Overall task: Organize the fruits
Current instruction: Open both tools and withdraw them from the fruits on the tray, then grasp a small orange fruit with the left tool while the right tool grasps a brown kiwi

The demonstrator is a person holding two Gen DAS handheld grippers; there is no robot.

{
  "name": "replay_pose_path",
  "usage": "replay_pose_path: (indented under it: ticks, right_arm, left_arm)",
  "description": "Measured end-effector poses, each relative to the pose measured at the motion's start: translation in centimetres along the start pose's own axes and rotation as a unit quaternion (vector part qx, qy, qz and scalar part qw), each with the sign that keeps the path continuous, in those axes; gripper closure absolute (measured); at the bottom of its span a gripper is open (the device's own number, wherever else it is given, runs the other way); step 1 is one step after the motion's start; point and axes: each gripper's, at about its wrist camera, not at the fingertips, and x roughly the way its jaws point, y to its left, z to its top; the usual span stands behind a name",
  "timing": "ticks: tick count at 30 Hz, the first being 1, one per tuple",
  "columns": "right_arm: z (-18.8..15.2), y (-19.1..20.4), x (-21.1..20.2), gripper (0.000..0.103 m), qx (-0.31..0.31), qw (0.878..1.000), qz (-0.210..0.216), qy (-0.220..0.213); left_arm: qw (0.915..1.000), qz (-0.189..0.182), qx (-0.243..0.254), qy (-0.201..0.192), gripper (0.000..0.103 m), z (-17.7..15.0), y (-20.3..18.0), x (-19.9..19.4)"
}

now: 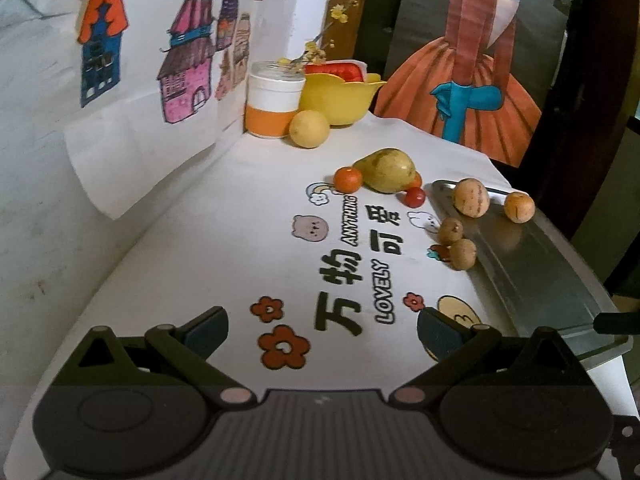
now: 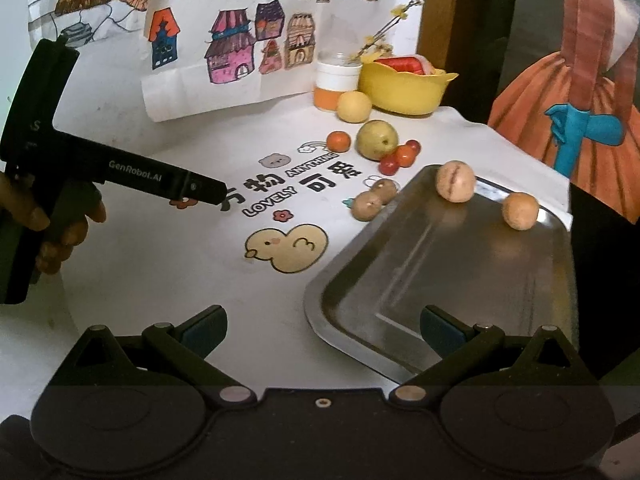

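Note:
A steel tray (image 2: 420,280) (image 1: 532,276) lies at the right of the table with two tan round fruits (image 2: 455,181) (image 2: 520,211) on its far end. Two more tan fruits (image 2: 368,206) (image 1: 462,254) rest on the cloth just left of the tray. Farther back lie a green-yellow pear (image 2: 377,139) (image 1: 387,170), an orange mandarin (image 2: 338,141) (image 1: 347,179), small red tomatoes (image 2: 389,165) (image 1: 414,197) and a yellow round fruit (image 2: 353,106) (image 1: 309,128). My left gripper (image 1: 322,330) is open over the printed cloth. My right gripper (image 2: 323,330) is open above the tray's near corner.
A yellow bowl (image 2: 404,88) (image 1: 340,100) with red contents and a white-and-orange jar (image 1: 274,100) (image 2: 335,86) stand at the back. Drawings of houses (image 2: 228,40) hang on the wall at left. A hand (image 2: 60,236) holds the left gripper's black body (image 2: 132,174). The table edge runs just right of the tray.

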Motion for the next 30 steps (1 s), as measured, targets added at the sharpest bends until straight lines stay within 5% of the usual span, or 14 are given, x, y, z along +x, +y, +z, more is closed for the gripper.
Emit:
replay_pose_path:
  ticks: [17, 30]
  right_arm:
    - [2.6, -0.9, 2.8, 0.001, 0.016, 1.0, 0.016, -0.017]
    - [4.4, -4.3, 6.0, 0.001, -0.012, 0.999, -0.01, -0.043]
  left_arm:
    - [0.9998, 0.015, -0.013, -0.001, 0.001, 1.6, 1.1, 1.7]
    - [0.9996, 0.027, -0.007, 0.005, 0.001, 4.8, 0.5, 7.1]
